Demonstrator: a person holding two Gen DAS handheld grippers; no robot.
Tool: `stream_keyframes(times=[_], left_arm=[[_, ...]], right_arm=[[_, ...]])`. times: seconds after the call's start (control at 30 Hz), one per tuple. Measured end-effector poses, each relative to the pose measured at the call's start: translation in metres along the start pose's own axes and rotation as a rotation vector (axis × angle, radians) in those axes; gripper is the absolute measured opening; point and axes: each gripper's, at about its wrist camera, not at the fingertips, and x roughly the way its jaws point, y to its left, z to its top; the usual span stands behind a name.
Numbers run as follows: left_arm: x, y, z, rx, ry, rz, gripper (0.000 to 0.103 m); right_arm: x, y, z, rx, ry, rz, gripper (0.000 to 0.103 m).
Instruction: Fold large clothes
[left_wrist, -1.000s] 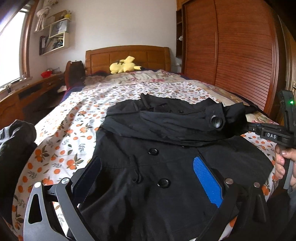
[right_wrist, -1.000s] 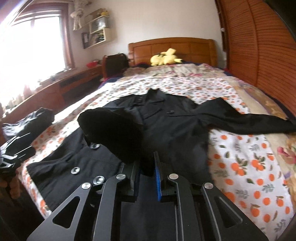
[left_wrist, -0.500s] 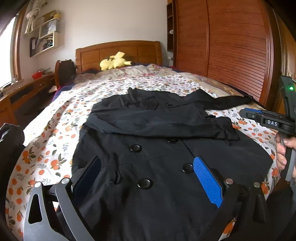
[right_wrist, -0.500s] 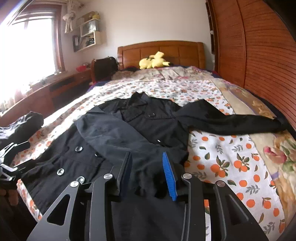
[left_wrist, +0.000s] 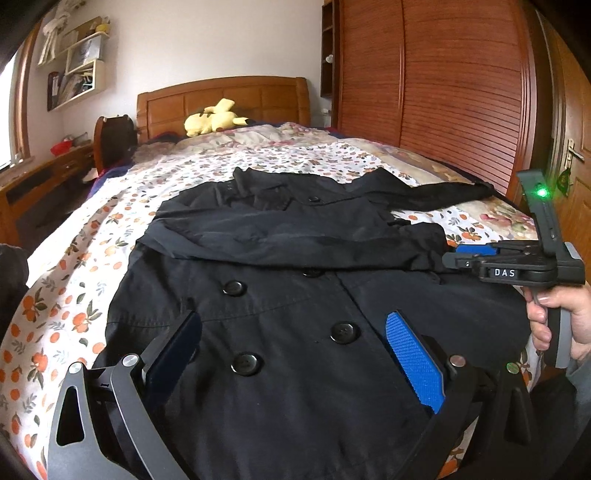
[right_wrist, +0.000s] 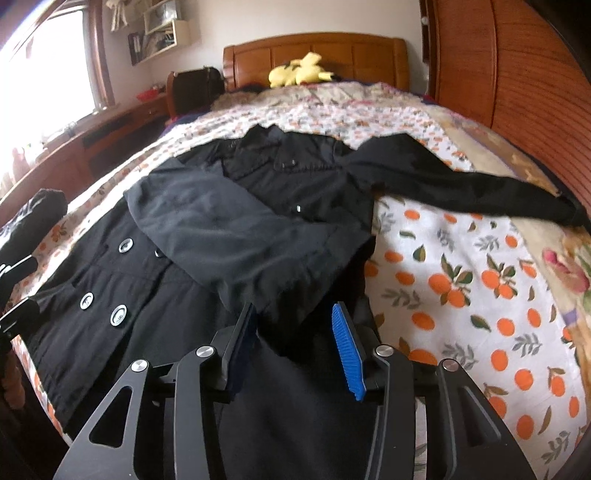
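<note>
matte black buttoned coat (left_wrist: 280, 295), sleeve folded across

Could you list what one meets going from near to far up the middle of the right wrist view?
Right gripper with its jaws open → folded sleeve lying across the coat → coat collar → flowered bedspread → yellow plush toy → wooden headboard.
</note>
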Motion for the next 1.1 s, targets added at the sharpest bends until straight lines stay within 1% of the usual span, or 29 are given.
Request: stream_keyframes(times=[0.03,0.07,0.13,0.3,0.47,0.5,0.57,0.6,0.73,0.8,0.97,1.1], left_arm=[[0.000,-0.001,-0.001,0.002,0.001,-0.001,0.101],[0.001,-0.001,-0.001,0.004,0.001,-0.001,0.101],[0.001,-0.002,0.000,0.007,-0.001,0.001,0.101],[-0.002,0.002,0.004,-0.010,-0.014,0.001,0.101],[-0.008,0.004,0.007,-0.012,-0.027,0.003,0.101],[-0.009,0.004,0.008,-0.013,-0.029,0.003,0.101],[-0.012,0.002,0.009,-0.012,-0.036,0.002,0.101],[-0.015,0.002,0.010,-0.011,-0.041,0.002,0.101],[-0.024,-0.001,0.010,0.002,-0.058,0.000,0.101],[-0.028,-0.003,0.010,0.011,-0.067,0.001,0.101],[-0.035,-0.005,0.010,0.013,-0.078,-0.001,0.101],[-0.041,-0.009,0.011,0.013,-0.083,0.006,0.101]], right_arm=[[0.001,0.000,-0.001,0.002,0.006,0.022,0.017],[0.001,0.000,-0.001,0.004,0.010,0.033,0.011],[-0.004,0.002,-0.002,-0.002,0.005,0.049,0.004],[-0.034,0.014,0.000,-0.022,-0.042,0.100,0.003],[-0.056,0.031,-0.010,-0.040,-0.063,0.124,0.005],[-0.058,0.032,-0.011,-0.043,-0.070,0.120,0.008],[-0.061,0.032,-0.011,-0.052,-0.084,0.081,0.034],[-0.063,0.032,-0.010,-0.058,-0.093,0.072,0.036],[-0.062,0.032,-0.003,-0.082,-0.108,0.066,0.036],[-0.054,0.036,0.003,-0.118,-0.106,0.071,0.036],[-0.020,0.045,0.010,-0.199,-0.057,0.062,0.036],[0.008,0.038,0.011,-0.213,-0.002,0.048,0.036]])
